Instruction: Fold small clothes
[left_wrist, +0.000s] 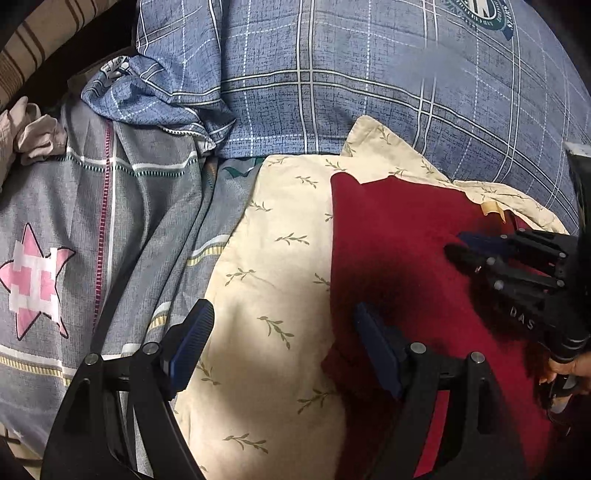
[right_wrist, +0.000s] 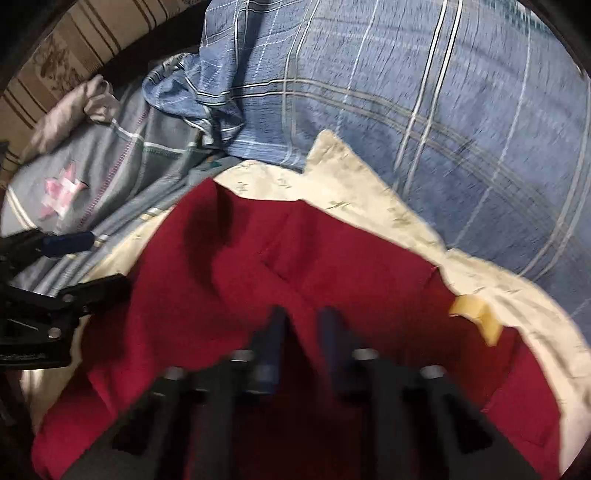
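Note:
A dark red garment lies on a cream leaf-print cloth on the bed; a yellow tag shows at its right edge. My left gripper is open and empty, one finger over the cream cloth and the other over the garment's left edge. My right gripper has its jaws close together around a raised ridge of the red garment; the view is blurred. In the left wrist view the right gripper sits over the garment's right side. The left gripper shows at the left of the right wrist view.
A blue plaid pillow or quilt rises behind the cloth. A grey sheet with a pink star lies to the left, with a crumpled beige cloth and a striped wall or headboard beyond.

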